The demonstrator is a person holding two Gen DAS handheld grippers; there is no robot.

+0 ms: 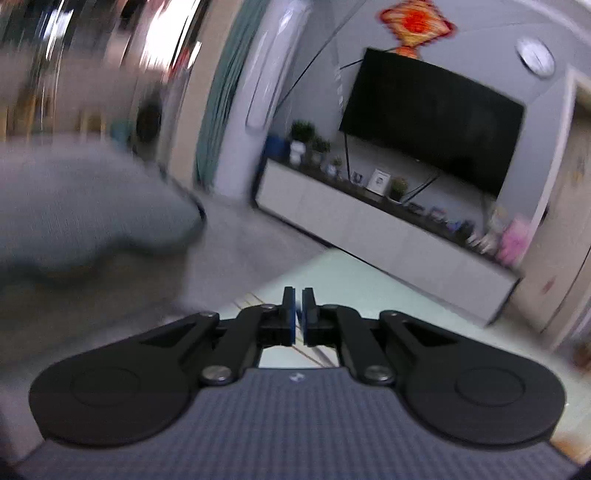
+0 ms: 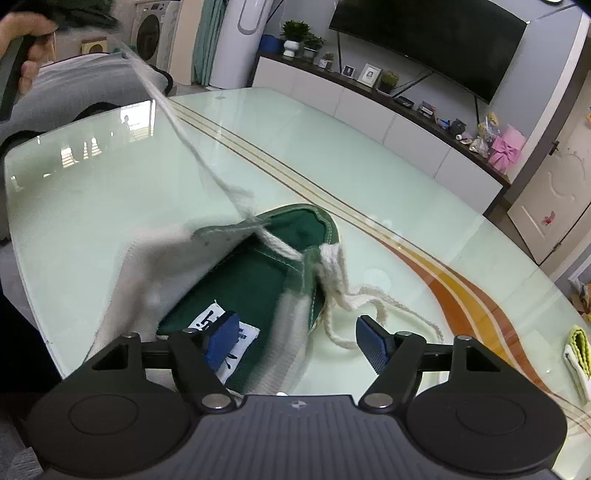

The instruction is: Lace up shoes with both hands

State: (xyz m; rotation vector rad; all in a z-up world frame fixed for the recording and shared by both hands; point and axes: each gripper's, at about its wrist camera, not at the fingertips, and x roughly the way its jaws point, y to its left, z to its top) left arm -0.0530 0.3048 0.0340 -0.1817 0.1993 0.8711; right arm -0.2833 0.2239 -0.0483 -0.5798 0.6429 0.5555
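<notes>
A large black television (image 2: 428, 40) hangs on a pale grey wall (image 2: 546, 74), and directly below it runs a long low white cabinet (image 2: 369, 110) with a dark top carrying small potted plants (image 2: 295, 35), framed photos (image 2: 370, 75) and a pink bow-tied package (image 2: 506, 149) at its right end. Left of the television stand a tall white floor air conditioner (image 2: 240, 40), a teal curtain (image 2: 203, 37) and, farther left, a front-loading washing machine (image 2: 155, 33); right of it is a white panelled door (image 2: 554, 195). In front of the cabinet a pale green glass table (image 2: 110, 177) with gold and orange curved stripes reflects bright window light.
</notes>
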